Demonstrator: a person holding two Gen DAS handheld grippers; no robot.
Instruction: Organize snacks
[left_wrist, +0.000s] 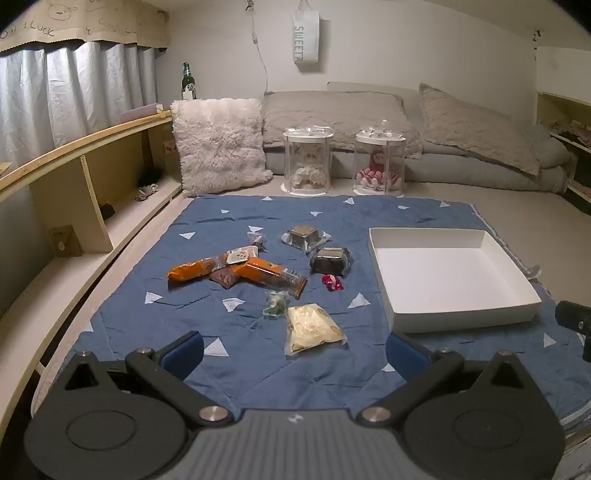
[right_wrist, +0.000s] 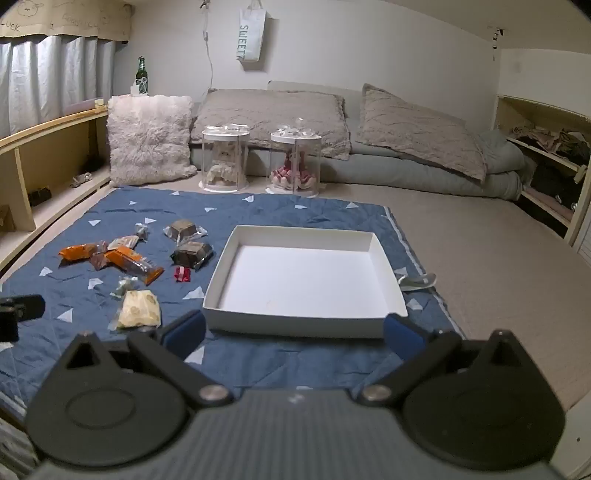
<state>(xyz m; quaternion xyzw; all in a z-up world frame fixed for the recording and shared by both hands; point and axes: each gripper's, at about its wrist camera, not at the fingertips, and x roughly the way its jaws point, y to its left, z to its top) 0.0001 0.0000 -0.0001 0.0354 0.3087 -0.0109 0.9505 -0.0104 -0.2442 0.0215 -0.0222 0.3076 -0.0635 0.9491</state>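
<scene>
Several snacks lie on a blue mat (left_wrist: 207, 317): two orange packets (left_wrist: 271, 275), a pale yellow packet (left_wrist: 312, 326), two dark brown cakes (left_wrist: 330, 260), a small red candy (left_wrist: 332, 282) and a small green one (left_wrist: 276, 303). An empty white tray (left_wrist: 448, 275) sits to their right; it also shows in the right wrist view (right_wrist: 306, 277). My left gripper (left_wrist: 293, 352) is open and empty, hovering just before the yellow packet. My right gripper (right_wrist: 293, 334) is open and empty at the tray's near edge. The yellow packet (right_wrist: 139, 309) lies to its left.
Two clear cylinder cases with dolls (left_wrist: 308, 162) (left_wrist: 379, 164) stand beyond the mat. A fluffy pillow (left_wrist: 218, 144) and grey bedding (left_wrist: 443, 125) lie behind. Wooden shelves (left_wrist: 92, 177) run along the left, more shelves (right_wrist: 546, 155) on the right. A spoon-like wrapper (right_wrist: 417, 281) lies by the tray.
</scene>
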